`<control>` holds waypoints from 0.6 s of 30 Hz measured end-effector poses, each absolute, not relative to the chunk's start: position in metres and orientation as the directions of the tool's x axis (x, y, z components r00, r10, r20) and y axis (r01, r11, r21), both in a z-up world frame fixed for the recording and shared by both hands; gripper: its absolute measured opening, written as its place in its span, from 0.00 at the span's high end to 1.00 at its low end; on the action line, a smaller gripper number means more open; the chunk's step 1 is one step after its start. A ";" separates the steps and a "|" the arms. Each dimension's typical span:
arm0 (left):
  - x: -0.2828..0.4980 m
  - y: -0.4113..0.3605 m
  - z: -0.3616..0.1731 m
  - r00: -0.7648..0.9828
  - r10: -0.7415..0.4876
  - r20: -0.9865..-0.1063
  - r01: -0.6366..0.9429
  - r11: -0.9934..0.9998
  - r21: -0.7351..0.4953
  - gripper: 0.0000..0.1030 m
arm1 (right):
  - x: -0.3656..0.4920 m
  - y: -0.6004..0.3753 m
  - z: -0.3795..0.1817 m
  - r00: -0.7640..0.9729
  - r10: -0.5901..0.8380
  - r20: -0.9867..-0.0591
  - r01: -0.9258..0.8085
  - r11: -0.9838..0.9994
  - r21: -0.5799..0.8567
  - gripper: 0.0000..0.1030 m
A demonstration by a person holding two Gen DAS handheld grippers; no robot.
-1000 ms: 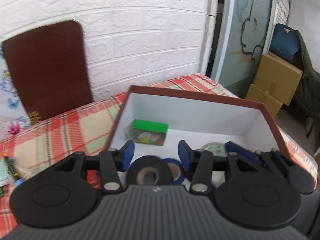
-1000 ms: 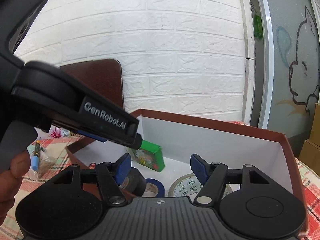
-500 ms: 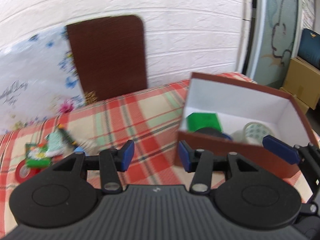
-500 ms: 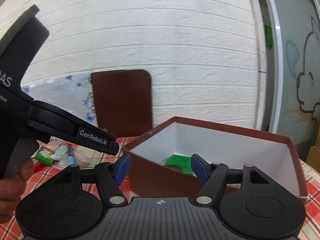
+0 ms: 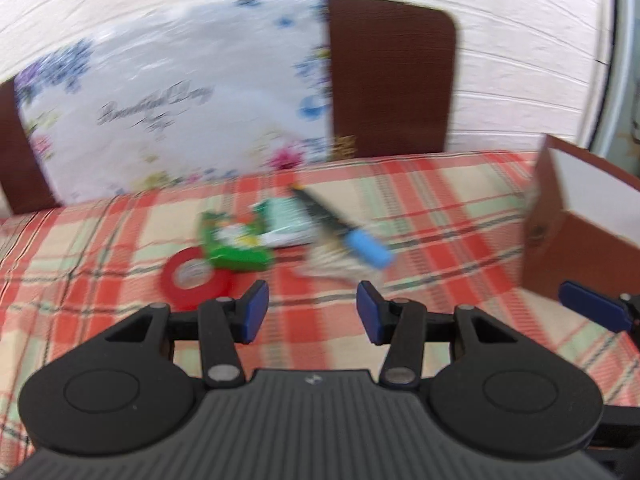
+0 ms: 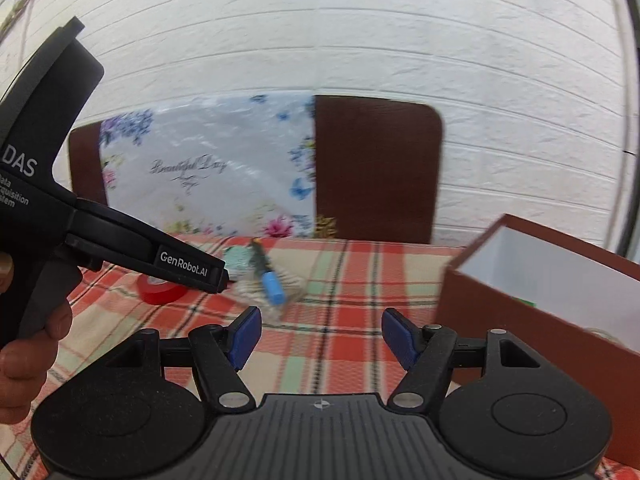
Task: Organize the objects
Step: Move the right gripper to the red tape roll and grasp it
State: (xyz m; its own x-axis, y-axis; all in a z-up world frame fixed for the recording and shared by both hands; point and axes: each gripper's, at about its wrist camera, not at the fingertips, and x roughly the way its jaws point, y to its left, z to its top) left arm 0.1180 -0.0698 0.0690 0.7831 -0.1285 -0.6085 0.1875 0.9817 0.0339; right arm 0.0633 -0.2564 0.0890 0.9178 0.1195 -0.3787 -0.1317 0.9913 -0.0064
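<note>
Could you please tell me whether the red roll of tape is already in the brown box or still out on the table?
Out. The red roll of tape lies flat on the plaid tablecloth, well left of the brown white-lined box.

The left tool (image 5: 312, 312) hangs empty, jaws apart, above the plaid cloth (image 5: 440, 208) near red tape (image 5: 192, 278).

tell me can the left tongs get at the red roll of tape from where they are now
Probably yes. The left tongs are open and empty, and the red roll of tape lies flat on the plaid tablecloth just ahead-left, with only the green packet touching its far edge.
</note>
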 end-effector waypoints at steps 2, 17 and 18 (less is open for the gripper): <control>0.122 -0.044 0.058 0.780 -0.105 -0.618 0.145 0.989 0.015 0.50 | 0.067 -0.245 0.085 0.906 0.149 -0.397 -0.171 0.985 -0.020 0.36; 0.135 0.097 -0.018 0.839 0.047 -0.542 -0.110 0.990 -0.084 0.40 | 0.140 -0.132 0.054 0.790 0.340 -0.510 -0.428 0.901 -0.063 0.38; 0.135 0.097 -0.018 0.843 0.048 -0.535 -0.110 0.990 -0.085 0.40 | 0.148 -0.125 0.053 0.780 0.352 -0.517 -0.436 0.899 -0.045 0.38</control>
